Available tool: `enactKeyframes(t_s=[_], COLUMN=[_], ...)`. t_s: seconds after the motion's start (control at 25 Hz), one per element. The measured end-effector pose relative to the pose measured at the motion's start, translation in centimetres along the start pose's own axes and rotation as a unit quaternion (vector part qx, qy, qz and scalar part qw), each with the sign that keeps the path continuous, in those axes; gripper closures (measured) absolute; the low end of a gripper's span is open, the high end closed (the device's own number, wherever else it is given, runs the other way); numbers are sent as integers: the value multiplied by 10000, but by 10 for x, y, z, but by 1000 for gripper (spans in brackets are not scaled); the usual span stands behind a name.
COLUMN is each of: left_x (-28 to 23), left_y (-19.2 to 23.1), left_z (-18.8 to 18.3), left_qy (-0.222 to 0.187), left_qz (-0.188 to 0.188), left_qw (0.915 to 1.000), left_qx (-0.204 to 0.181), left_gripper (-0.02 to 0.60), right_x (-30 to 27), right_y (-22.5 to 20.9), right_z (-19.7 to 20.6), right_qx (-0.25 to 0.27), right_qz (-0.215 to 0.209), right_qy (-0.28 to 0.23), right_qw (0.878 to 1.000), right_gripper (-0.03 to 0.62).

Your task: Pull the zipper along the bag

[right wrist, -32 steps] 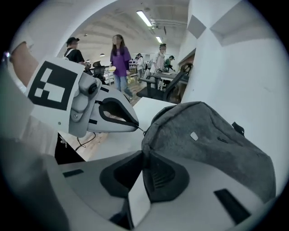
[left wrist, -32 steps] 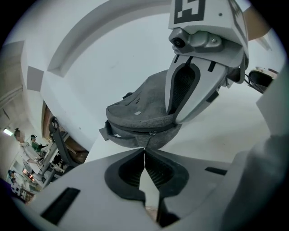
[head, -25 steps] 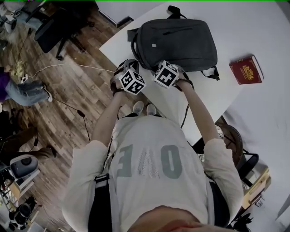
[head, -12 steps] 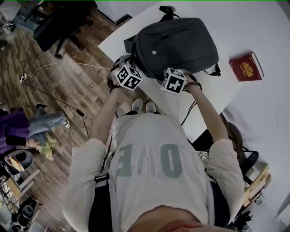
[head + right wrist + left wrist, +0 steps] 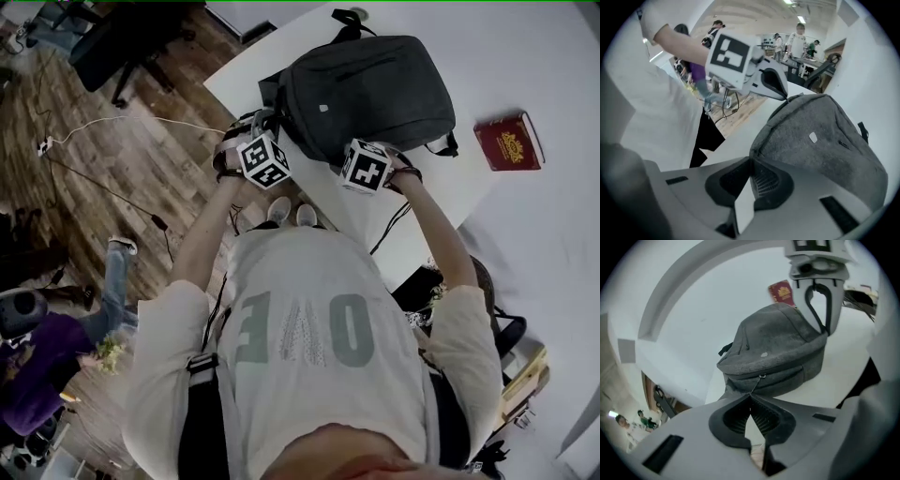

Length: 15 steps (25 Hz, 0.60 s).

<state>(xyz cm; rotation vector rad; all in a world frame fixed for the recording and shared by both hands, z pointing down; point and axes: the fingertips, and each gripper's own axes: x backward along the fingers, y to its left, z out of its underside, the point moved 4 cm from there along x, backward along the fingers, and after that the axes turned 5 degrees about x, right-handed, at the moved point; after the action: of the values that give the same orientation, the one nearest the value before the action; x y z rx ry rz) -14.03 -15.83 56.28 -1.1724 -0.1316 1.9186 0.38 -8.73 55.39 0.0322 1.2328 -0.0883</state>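
A grey backpack (image 5: 366,89) lies flat on the white table (image 5: 525,56). My left gripper (image 5: 273,127) is at the bag's near left corner. In the left gripper view its jaws (image 5: 751,395) are shut on the thin zipper pull (image 5: 758,383) that hangs from the slider on the bag (image 5: 773,348). My right gripper (image 5: 362,156) points steeply down at the bag's near edge, further right. Its jaws (image 5: 750,159) are shut, tips against the rim of the bag (image 5: 825,140). Whether they pinch anything is hidden.
A red book (image 5: 509,141) lies on the table right of the bag. A black office chair (image 5: 122,47) and a white cable (image 5: 103,127) are on the wooden floor to the left. People (image 5: 801,33) stand in the background.
The right gripper has slid to the right along the bag's near edge, away from the left one. The left gripper has stayed at the corner.
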Motion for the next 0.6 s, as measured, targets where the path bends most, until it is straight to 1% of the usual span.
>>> enactKeyframes(t_s=[0.04,0.08,0.16,0.2,0.24,0.28,0.36,0.4,0.44,0.48,0.56,0.6], left_x=[4,9,14,15,16,17,18,19,20,21,21,20], left_y=[-1,0,2,2,3,2,1,1,1,0,-4,-5], left_z=[3,6,9,9,9,8,7,7,6,5,4,5], left_qy=[-30,-61,-112,-127,-142,-159,-202,-222,-239,-255,-279,-280], left_qz=[-9,-2,1,-2,4,17,42,46,51,67,135,168], left_qw=[9998,9996,9996,9997,9998,9999,9997,9997,9997,9996,9995,9995], left_qx=[-214,-290,-270,-211,-118,-15,91,95,91,88,67,40], left_gripper=[557,557,557,557,557,557,557,557,557,557,557,557], right_x=[0,1,3,5,10,16,30,33,31,25,7,-1], right_y=[-1,-3,-7,-11,-15,-22,-38,-45,-50,-54,-56,-55], right_z=[2,2,1,-2,-7,-14,-31,-40,-48,-55,-63,-67], right_qx=[-291,-591,-1097,-1311,-1526,-1763,-2255,-2429,-2508,-2489,-2308,-2247], right_qz=[-40,-91,-163,-131,-35,104,350,420,469,516,579,588], right_qy=[-130,-248,-431,-566,-804,-1149,-1897,-2130,-2199,-2120,-1800,-1696], right_qw=[9995,9979,9929,9897,9850,9776,9549,9455,9416,9436,9545,9577], right_gripper=[557,557,550,541,511,481,454,434,416,407,407,407])
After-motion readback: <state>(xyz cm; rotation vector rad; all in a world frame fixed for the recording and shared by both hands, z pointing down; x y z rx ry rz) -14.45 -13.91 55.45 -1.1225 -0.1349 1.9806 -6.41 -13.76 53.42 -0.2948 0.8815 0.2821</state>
